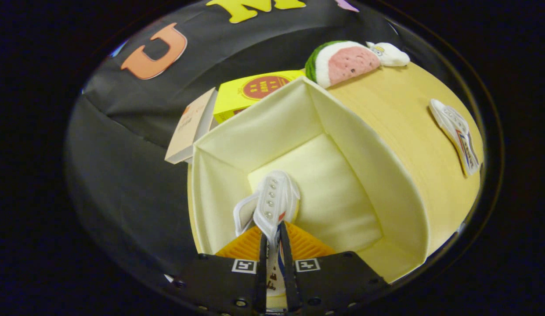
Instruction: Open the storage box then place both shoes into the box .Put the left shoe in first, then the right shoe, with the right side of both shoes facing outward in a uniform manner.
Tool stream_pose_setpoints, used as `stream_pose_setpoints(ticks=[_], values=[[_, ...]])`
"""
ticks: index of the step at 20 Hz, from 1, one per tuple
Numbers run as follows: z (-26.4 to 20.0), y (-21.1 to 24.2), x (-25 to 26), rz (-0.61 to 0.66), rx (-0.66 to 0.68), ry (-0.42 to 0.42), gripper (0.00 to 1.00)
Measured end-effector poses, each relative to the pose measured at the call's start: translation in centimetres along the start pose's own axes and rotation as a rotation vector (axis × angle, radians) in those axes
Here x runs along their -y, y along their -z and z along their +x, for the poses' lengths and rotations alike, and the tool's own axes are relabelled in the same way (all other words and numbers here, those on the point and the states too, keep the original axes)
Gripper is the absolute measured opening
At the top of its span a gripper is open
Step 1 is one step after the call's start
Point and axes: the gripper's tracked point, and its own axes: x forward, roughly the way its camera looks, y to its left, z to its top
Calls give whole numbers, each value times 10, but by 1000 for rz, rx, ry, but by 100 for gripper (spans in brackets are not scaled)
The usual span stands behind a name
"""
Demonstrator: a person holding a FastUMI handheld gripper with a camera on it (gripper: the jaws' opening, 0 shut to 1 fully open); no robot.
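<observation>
- Your claw [272, 239] is clamped on the white shoe [272, 202]: both fingers press close together on a thin part of it, and the shoe sticks out forward just past the tips.
- You hold the shoe over the open storage box [364, 175], toward its near left inner corner, above the pale box floor; whether the sole touches the floor yet cannot be told.
- Expect this shoe to be light and soft; the upper gives under the fingers, so it may sag or twist when you lower it. A pinch on the thin collar or tongue edge, as now, looks sound.
- Your second shoe [456, 136] lies on the wooden table [399, 114], well apart from the box on its far right side, side-up and flat; take it by the same thin edge.
- A watermelon plush [342, 63] and a yellow carton [250, 92] sit beyond the box, out of your way.
</observation>
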Motion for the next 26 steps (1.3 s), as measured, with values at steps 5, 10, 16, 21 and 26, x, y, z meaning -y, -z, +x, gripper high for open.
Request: stream_pose_setpoints(ticks=[5,10,16,21,26], values=[[-34,-11,-2,-187,54,4,46],[-73,-28,21,-264,70,23,85],[-129,-76,86,-345,146,66,85],[-145,-111,182,-384,146,150,85],[-147,-136,299,-397,113,292,87]])
